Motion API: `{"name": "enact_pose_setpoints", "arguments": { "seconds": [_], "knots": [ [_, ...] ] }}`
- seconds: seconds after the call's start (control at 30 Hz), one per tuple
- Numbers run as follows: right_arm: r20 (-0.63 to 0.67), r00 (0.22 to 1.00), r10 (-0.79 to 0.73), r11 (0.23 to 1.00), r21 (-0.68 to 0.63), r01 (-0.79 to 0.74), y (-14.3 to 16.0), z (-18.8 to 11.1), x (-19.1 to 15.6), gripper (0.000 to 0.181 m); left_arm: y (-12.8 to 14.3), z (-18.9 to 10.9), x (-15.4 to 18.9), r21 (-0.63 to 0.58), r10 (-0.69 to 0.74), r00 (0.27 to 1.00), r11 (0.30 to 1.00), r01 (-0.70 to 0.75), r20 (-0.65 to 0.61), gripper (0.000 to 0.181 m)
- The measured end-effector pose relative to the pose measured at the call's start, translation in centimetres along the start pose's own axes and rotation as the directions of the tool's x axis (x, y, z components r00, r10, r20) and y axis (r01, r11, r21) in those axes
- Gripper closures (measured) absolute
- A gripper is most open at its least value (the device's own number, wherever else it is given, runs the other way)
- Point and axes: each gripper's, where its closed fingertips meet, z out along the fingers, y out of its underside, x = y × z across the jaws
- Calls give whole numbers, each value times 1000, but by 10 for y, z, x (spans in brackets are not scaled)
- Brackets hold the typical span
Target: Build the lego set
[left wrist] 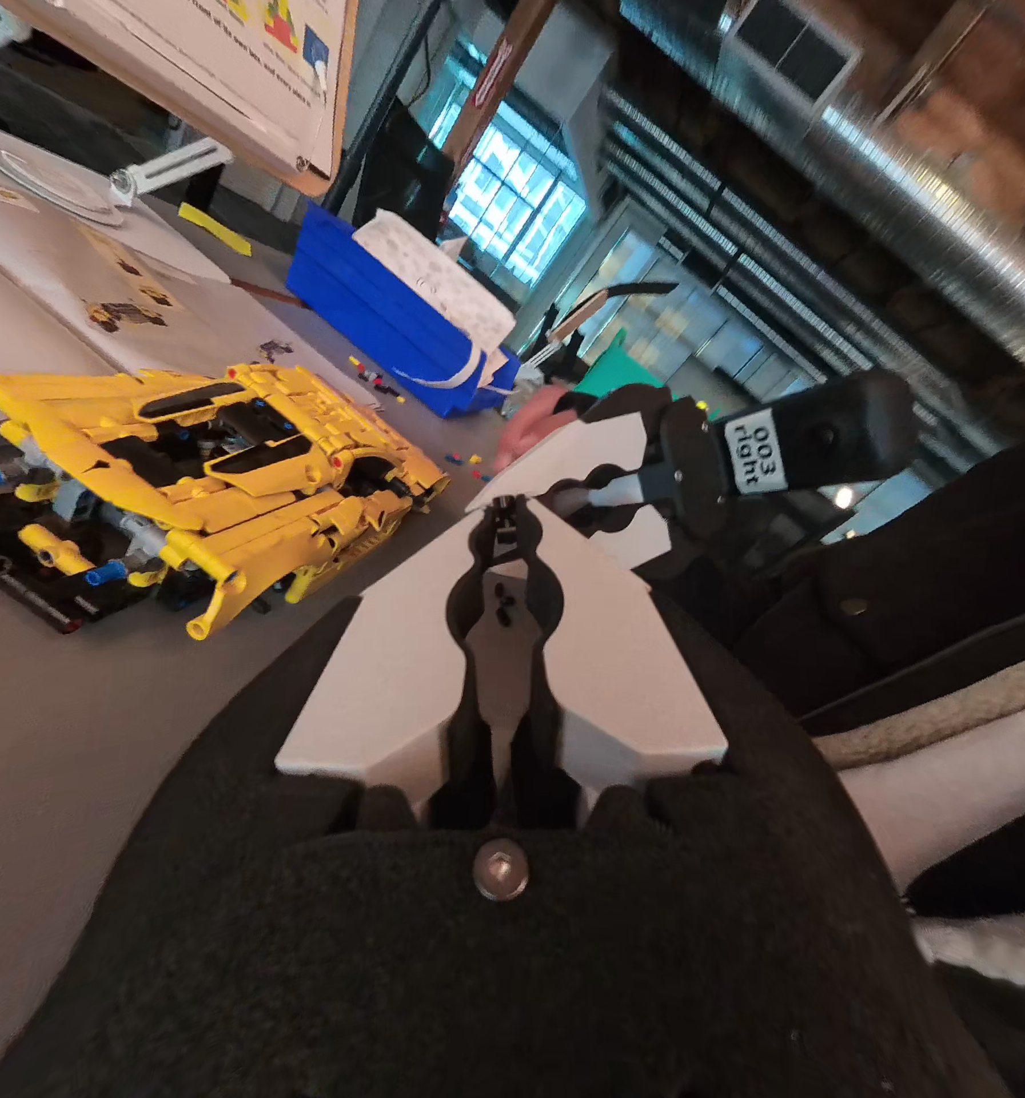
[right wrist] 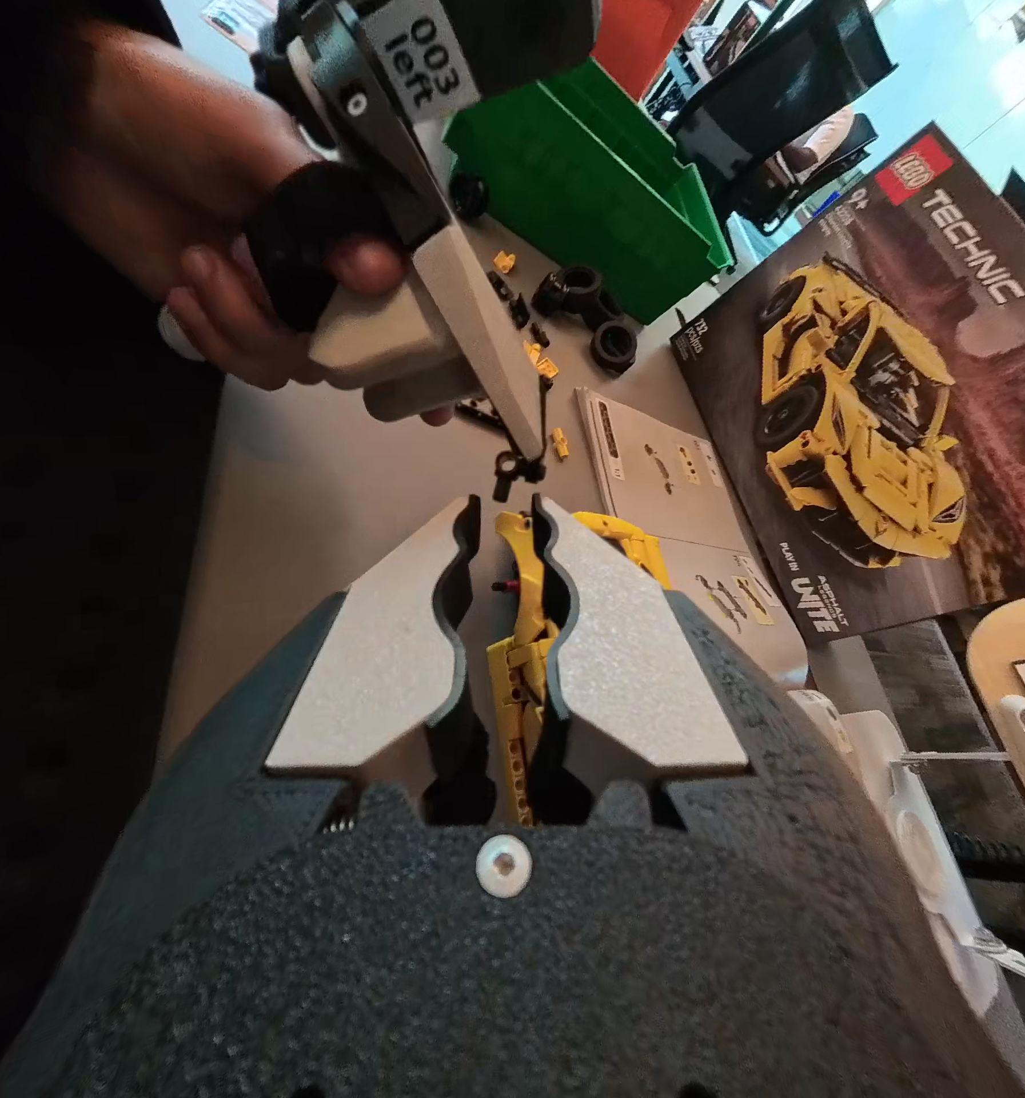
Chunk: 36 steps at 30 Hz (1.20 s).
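The yellow lego car (left wrist: 201, 475) lies on the grey table, left of both grippers. My left gripper (left wrist: 505, 505) is shut on a small black connector piece (left wrist: 504, 523), held above the table. In the right wrist view, the left gripper (right wrist: 527, 457) comes in from the upper left with the black piece (right wrist: 513, 472) at its tip. My right gripper (right wrist: 504, 505) is slightly open and empty, with its tips just below that piece. Part of the yellow car (right wrist: 522, 594) shows through its gap, lower down. The right gripper (left wrist: 527, 498) meets the left one tip to tip.
A green bin (right wrist: 587, 196), black tyres (right wrist: 614, 344) and loose yellow pieces (right wrist: 542, 356) lie beyond the grippers. The set's box (right wrist: 884, 386) and an open instruction booklet (right wrist: 664, 475) lie to the right. A blue bin (left wrist: 379, 309) and small loose pieces (left wrist: 373, 374) sit behind the car. My two grippers' fingertips are within a few centimetres of each other.
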Motion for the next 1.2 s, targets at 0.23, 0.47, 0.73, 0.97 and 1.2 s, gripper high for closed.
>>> {"name": "enact_pose_setpoints", "arguments": {
  "seconds": [0.23, 0.47, 0.73, 0.97, 1.2],
  "knots": [
    [-43, 999, 11, 1000, -21, -12, -3, 3, 3, 166, -5, 2, -3, 46, -23, 1000, 999, 22, 15, 175],
    [-84, 995, 54, 998, -37, -57, -3, 4, 11, 163, -9, 4, -2, 86, 2, 999, 996, -6, 37, 175],
    [-94, 995, 44, 998, -37, -48, -3, 0, 14, 169, -6, 9, 1, 78, 99, 991, 991, -106, 91, 176],
    [-71, 995, 66, 996, -58, -70, 0, -2, 13, 170, -3, 12, 1, 70, 170, 971, 980, -184, 169, 176],
    [-63, 998, -18, 994, -104, 12, 4, -2, 10, 171, 2, 12, 0, 46, 170, 971, 983, -180, 167, 176]
  ]
}}
